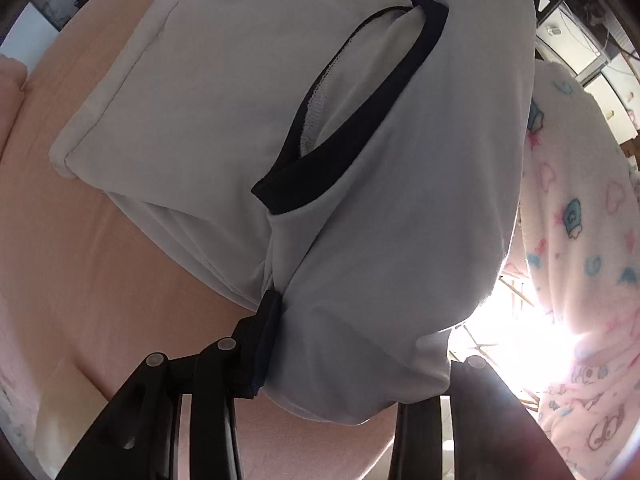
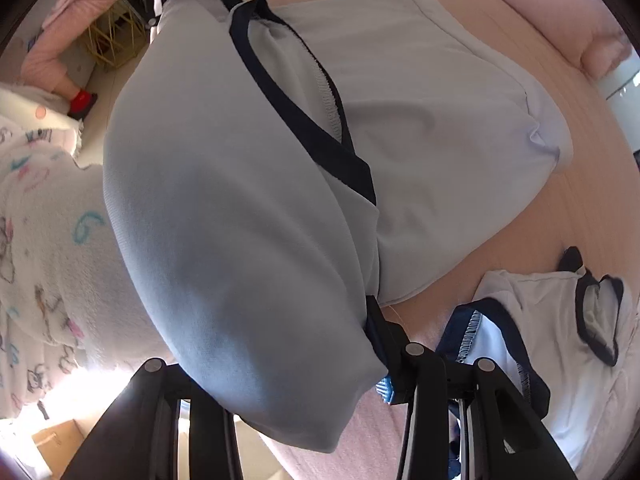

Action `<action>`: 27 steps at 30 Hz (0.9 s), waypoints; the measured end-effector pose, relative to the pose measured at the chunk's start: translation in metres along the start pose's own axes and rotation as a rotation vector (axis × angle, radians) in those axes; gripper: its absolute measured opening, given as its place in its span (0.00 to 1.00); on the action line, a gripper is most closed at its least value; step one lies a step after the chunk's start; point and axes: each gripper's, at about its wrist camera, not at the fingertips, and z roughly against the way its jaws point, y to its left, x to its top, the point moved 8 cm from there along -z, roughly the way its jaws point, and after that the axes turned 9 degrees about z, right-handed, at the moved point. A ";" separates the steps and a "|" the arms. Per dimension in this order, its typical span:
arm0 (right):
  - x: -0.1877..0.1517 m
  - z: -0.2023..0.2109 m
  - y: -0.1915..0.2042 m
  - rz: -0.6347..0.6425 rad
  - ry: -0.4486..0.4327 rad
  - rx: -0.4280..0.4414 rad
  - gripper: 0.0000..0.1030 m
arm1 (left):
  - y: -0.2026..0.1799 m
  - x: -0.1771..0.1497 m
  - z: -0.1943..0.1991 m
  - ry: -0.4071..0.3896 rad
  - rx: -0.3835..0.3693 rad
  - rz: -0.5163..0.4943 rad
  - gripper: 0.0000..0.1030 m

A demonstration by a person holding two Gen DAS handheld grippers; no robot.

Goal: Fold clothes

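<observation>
**White shirt held up at both shoulders over a pink bed**

The shirt (image 1: pixel 224 92), white with a navy V-neck band (image 1: pixel 360 120), hangs stretched between the two grippers, its lower part draped on the pink bed (image 1: pixel 80 248). One layer is turned back toward the person, so the neck opening gapes and shows its stitched inner seam.

The left gripper (image 1: pixel 272 312) is clenched on a bunched edge of the shirt beside the point of the neck band; cloth spills over its right finger and hides it. The right gripper (image 2: pixel 374 320) is likewise clenched on the shirt's edge just below the neck band, with cloth covering its left finger. In the right wrist view the left gripper shows at the far end of the shirt, pinching the collar.

Beside the shirt, on the bed, lies a second shirt (image 2: pixel 532 320), white with navy trim, crumpled. On the other side of the held shirt is a person's fleecy sleeve (image 1: pixel 580 240), white with pink and blue prints. Beyond it stand a yellow wire basket (image 2: pixel 116 44) and a cardboard box (image 2: pixel 56 440) on the floor.
</observation>
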 end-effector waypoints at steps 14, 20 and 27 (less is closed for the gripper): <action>-0.009 0.020 -0.046 -0.555 -0.295 0.301 0.41 | 0.052 0.019 0.014 -0.094 -0.453 0.590 0.32; -0.010 0.029 -0.061 -0.677 -0.342 0.251 0.41 | 0.071 0.007 0.010 -0.142 -0.494 0.786 0.35; -0.020 0.039 -0.098 -0.841 -0.425 0.151 0.41 | 0.084 0.024 0.009 -0.283 -0.457 0.946 0.40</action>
